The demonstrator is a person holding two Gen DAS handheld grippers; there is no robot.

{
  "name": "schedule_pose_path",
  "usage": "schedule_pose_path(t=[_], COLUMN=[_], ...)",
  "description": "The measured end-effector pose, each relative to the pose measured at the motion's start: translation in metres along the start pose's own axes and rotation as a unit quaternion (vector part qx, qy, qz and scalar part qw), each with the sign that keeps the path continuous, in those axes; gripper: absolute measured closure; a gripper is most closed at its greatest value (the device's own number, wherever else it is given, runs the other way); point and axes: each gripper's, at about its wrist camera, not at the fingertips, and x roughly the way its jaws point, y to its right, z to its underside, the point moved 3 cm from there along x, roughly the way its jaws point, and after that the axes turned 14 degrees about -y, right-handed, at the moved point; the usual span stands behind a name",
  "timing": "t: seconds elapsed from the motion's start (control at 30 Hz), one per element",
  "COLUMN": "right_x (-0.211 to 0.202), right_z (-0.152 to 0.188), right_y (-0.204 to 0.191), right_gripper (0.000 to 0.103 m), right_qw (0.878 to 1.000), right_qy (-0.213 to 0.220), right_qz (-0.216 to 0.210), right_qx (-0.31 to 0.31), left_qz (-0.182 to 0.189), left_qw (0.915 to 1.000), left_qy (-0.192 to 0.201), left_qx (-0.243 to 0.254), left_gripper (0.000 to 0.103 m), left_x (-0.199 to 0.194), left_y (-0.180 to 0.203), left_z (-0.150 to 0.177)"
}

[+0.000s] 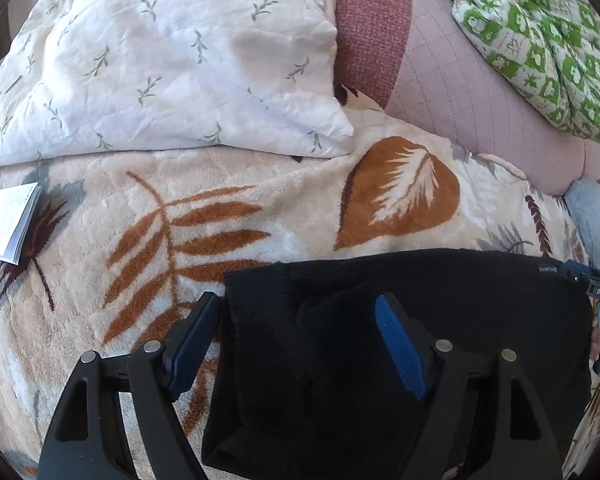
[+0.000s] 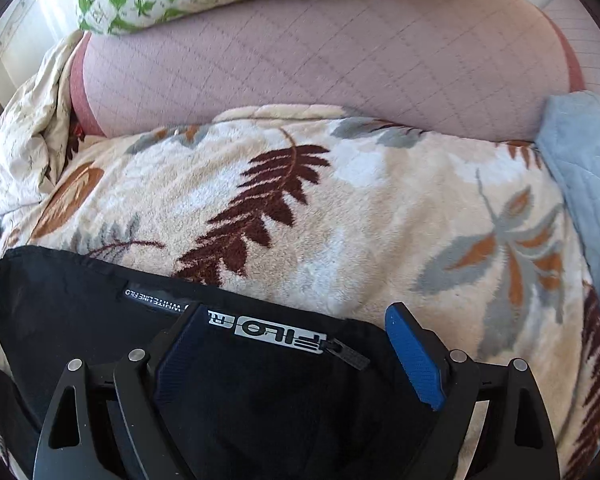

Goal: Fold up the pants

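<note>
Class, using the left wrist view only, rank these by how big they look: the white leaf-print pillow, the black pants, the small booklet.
1. white leaf-print pillow and black pants: similar; the pants lie nearer the camera, so unranked.
2. small booklet: clearly smallest.

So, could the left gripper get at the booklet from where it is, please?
Probably yes: the left gripper is open over the pants, and only bare blanket lies between it and the booklet; it would have to move sideways.

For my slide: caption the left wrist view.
Open left gripper straddling black folded pants on leaf-print fleece blanket.
</note>
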Motion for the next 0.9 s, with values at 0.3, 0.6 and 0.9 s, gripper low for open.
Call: schedule_pose_path(t=[0.3, 0.6, 0.9], right_x=[0.006, -0.015, -0.070], right_z=[0.006, 0.015, 0.044], right_y=[-0.011, -0.023, -0.038], right_gripper=[0.024, 0.074, 0.077], right_qw=[0.998, 0.998, 0.996], right_qy=[-0.003, 0.021, 0.072], right_qz=[-0.010, -0.030, -0.019], right_qx=[-0.054, -0.057, -0.045], left_qz=[-0.049, -0.060, -0.052], left_qw=[0.9975, 0.9959, 0.9901], left_qy=[0.015, 0.046, 0.104], left_qx=[0.050, 0.051, 0.079], left_gripper=[0.088, 0.089, 0.089], left_x=[-0.001, -0.030, -0.104], left_y=[0.017, 0.030, 0.053], left_z=[0.007, 0.010, 0.050])
